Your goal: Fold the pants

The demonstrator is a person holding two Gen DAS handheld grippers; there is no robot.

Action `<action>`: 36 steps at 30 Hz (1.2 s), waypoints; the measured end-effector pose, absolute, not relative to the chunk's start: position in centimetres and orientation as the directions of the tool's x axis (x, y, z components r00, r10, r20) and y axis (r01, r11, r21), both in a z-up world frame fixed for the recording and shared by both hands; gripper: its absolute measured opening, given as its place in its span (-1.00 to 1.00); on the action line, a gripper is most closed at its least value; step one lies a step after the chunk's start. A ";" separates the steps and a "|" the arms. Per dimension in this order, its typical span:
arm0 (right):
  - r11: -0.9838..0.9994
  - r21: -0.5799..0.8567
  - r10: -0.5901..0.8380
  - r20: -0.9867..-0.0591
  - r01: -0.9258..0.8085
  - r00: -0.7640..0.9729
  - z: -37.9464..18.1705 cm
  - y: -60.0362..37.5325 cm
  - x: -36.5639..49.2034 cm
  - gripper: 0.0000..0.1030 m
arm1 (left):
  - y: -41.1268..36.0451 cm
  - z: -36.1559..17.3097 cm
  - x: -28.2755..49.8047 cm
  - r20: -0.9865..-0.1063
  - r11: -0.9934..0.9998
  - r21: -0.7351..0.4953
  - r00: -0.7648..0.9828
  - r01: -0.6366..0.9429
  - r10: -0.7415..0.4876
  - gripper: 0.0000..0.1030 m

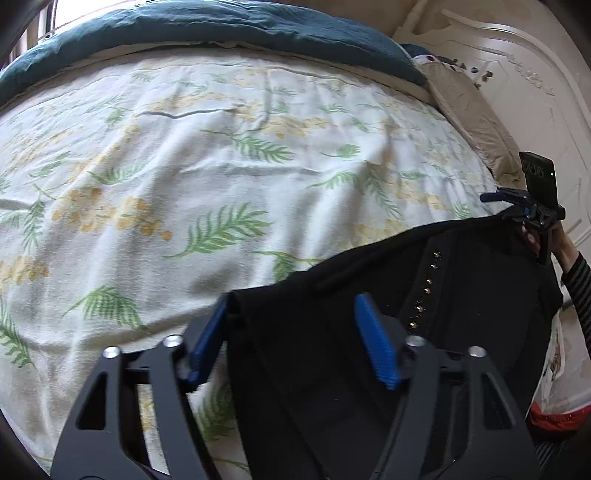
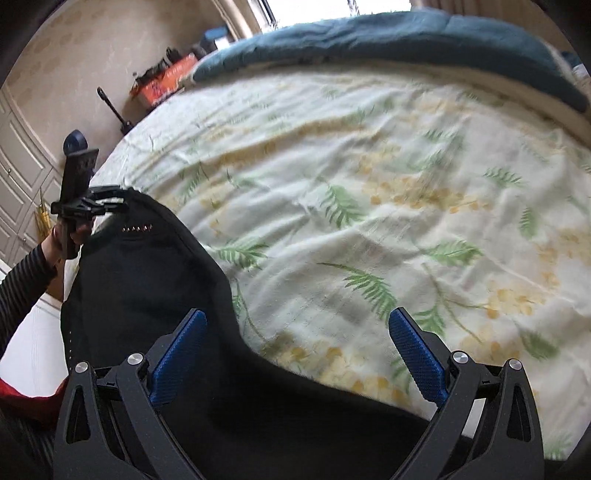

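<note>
The black pants point(image 1: 424, 314) lay over the lower right of the floral bedsheet point(image 1: 184, 166), their edge between the left gripper point(image 1: 295, 332)'s half-parted blue pads point(image 1: 375, 339) without a visible pinch, while the right gripper point(image 2: 295, 354) stood wide above the cloth.

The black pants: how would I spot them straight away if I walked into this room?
Look at the big bed with the leaf-and-yellow-flower sheet. At its near edge lies the only black cloth, the black pants, partly hanging off. A short row of small gold studs on them sets them apart from the dark teal duvet at the far side.
</note>
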State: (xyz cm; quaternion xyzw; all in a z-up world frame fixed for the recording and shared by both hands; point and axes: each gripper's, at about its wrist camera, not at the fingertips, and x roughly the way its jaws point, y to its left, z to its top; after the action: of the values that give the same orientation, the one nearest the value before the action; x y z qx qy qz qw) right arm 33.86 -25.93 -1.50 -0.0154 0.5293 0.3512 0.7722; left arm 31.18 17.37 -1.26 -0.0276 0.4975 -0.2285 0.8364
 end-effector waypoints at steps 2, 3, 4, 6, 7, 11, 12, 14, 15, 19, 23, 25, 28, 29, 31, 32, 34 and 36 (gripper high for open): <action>0.746 0.336 0.499 -0.854 -0.575 0.149 -2.1 -25.1 33.6 0.89 | 17.8 -1.2 31.2 -0.828 0.905 -0.258 0.406 0.337 -0.387 -0.29; 0.753 0.295 0.461 -0.874 -0.588 0.152 -2.3 -24.5 33.3 0.87 | 18.1 -1.1 31.2 -0.826 0.900 -0.278 0.395 0.335 -0.402 -0.36; 0.752 0.266 0.438 -0.885 -0.603 0.157 -2.2 -24.0 32.9 0.72 | 18.2 -1.1 31.1 -0.824 0.897 -0.288 0.391 0.334 -0.410 -0.41; 0.744 0.280 0.451 -0.880 -0.607 0.148 -1.6 -23.8 32.7 -0.15 | 17.9 -1.0 31.1 -0.826 0.891 -0.300 0.375 0.341 -0.422 -0.71; 0.734 0.326 0.484 -0.866 -0.596 0.123 -1.2 -23.8 32.7 -0.63 | 17.6 -0.9 31.0 -0.829 0.894 -0.292 0.376 0.341 -0.414 -0.74; 0.754 0.210 0.417 -0.885 -0.622 0.208 0.6 -22.8 31.0 -0.75 | 16.9 0.8 30.5 -0.813 0.896 -0.288 0.408 0.339 -0.416 -0.80; 0.766 0.179 0.405 -0.880 -0.618 0.247 1.4 -22.9 30.3 -0.75 | 17.2 1.6 30.2 -0.795 0.890 -0.308 0.423 0.337 -0.435 -0.80; 0.779 0.119 0.392 -0.859 -0.616 0.330 3.2 -23.0 28.5 -0.75 | 17.7 3.2 29.3 -0.760 0.876 -0.342 0.448 0.339 -0.470 -0.80; 0.785 0.081 0.378 -0.848 -0.615 0.372 3.9 -23.0 27.5 -0.76 | 17.8 4.0 28.6 -0.747 0.872 -0.348 0.461 0.344 -0.479 -0.80; 0.796 -0.076 0.331 -0.776 -0.600 0.537 6.8 -22.3 22.0 -0.76 | 17.9 6.9 24.7 -0.695 0.853 -0.357 0.502 0.382 -0.515 -0.80; 0.803 -0.151 0.314 -0.714 -0.576 0.626 7.8 -22.1 15.7 -0.76 | 18.2 8.7 18.7 -0.636 0.834 -0.375 0.542 0.405 -0.550 -0.80; 0.804 -0.203 0.287 -0.690 -0.559 0.664 7.4 -21.9 12.0 -0.76 | 18.6 8.5 15.4 -0.617 0.828 -0.392 0.553 0.400 -0.559 -0.79; 0.809 -0.235 0.258 -0.682 -0.539 0.685 5.5 -21.8 8.0 -0.76 | 19.5 7.5 11.3 -0.600 0.817 -0.435 0.556 0.377 -0.576 -0.78; 0.812 -0.235 0.253 -0.684 -0.535 0.685 4.8 -21.9 7.0 -0.76 | 19.9 6.8 9.9 -0.593 0.812 -0.453 0.556 0.368 -0.582 -0.78; 0.821 -0.214 0.246 -0.704 -0.529 0.667 2.9 -22.0 5.2 -0.76 | 20.6 5.5 7.8 -0.591 0.811 -0.473 0.559 0.345 -0.582 -0.78; 0.826 -0.206 0.244 -0.710 -0.525 0.661 2.2 -22.0 4.7 -0.76 | 21.0 4.1 6.7 -0.601 0.808 -0.496 0.546 0.317 -0.583 -0.79; 0.836 -0.176 0.245 -0.728 -0.520 0.640 0.5 -22.0 3.7 -0.75 | 21.4 2.2 5.7 -0.620 0.807 -0.518 0.526 0.282 -0.582 -0.78; 0.837 -0.197 0.221 -0.733 -0.511 0.643 -0.7 -21.7 2.9 -0.66 | 21.6 0.0 4.7 -0.645 0.811 -0.531 0.503 0.245 -0.575 -0.67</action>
State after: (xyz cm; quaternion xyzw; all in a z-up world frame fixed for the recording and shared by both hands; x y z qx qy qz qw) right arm 2.87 -21.70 -0.70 -0.1973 0.3682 0.2069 0.8847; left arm 4.67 21.57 0.05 -0.1892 0.4355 -0.2425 0.8460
